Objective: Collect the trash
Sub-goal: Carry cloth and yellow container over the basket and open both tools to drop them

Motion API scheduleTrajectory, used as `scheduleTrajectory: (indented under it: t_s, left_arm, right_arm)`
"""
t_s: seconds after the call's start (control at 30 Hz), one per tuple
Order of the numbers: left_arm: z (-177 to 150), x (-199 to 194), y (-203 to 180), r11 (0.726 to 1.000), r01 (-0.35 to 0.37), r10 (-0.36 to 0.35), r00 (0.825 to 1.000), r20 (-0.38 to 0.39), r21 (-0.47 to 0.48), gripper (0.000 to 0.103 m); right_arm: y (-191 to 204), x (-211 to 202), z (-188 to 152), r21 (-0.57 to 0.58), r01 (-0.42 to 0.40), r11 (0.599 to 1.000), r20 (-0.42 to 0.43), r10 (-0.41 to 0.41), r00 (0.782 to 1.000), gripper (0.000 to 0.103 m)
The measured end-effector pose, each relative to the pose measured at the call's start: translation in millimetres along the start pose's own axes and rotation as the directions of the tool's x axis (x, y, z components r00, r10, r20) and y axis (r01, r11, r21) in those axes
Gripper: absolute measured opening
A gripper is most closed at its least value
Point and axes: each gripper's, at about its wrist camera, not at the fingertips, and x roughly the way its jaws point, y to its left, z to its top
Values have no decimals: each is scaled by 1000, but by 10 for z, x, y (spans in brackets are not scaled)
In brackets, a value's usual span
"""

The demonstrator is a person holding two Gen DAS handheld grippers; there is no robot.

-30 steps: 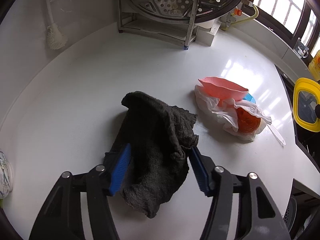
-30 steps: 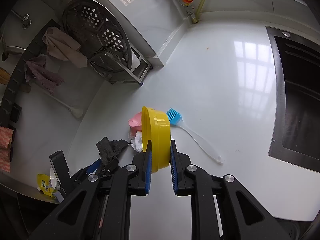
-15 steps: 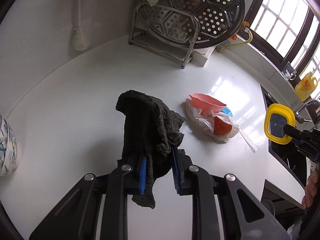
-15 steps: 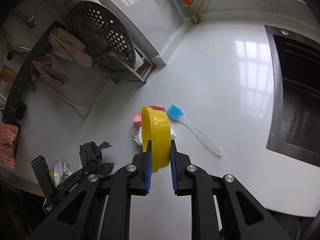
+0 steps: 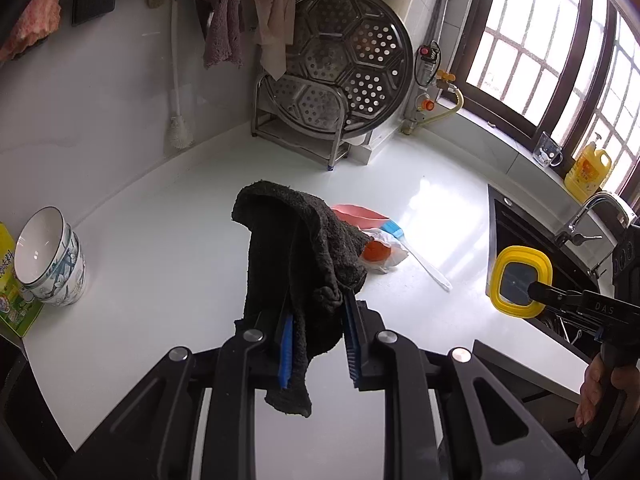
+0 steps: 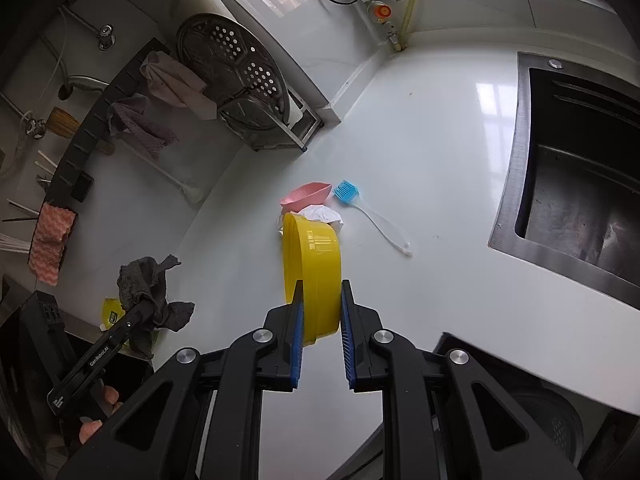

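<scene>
Two grippers, both loaded: my left gripper has its fingers pinched on the dark rag, which drapes over and hangs below them, clear of the white counter. My right gripper clamps the yellow tub on edge. Ahead of its fingertips the crumpled white bag lies touching a pink dish, with a blue brush just beside.

left claw: now closed on the dark rag, which a second ago lay loose between its open fingers
dark rag: lifted clear off the bench, hanging
right claw: raised slightly, farther from the bench
</scene>
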Motion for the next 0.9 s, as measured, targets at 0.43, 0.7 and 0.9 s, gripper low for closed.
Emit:
scheduleTrajectory:
  t_s: [0.43,0.7,0.9]
  left_arm:
    - [-706,-213,-1429,992,104,-99,992,-75,74,21]
    - [-1323,-20,-2127,984,140,-118,976,-184,110,21]
    - [-1857,278,-2392,983,144,-102,942,-319,113,21]
  right_arm:
    - [-767,-864,-704,-16,48,999,-44,-49,998,16]
    - [-1251,-1105,-1167,-60,130,990,-95,-136,986,16]
    - [-1527,-919,-1561,-100,175,979,-177,-191,965,16]
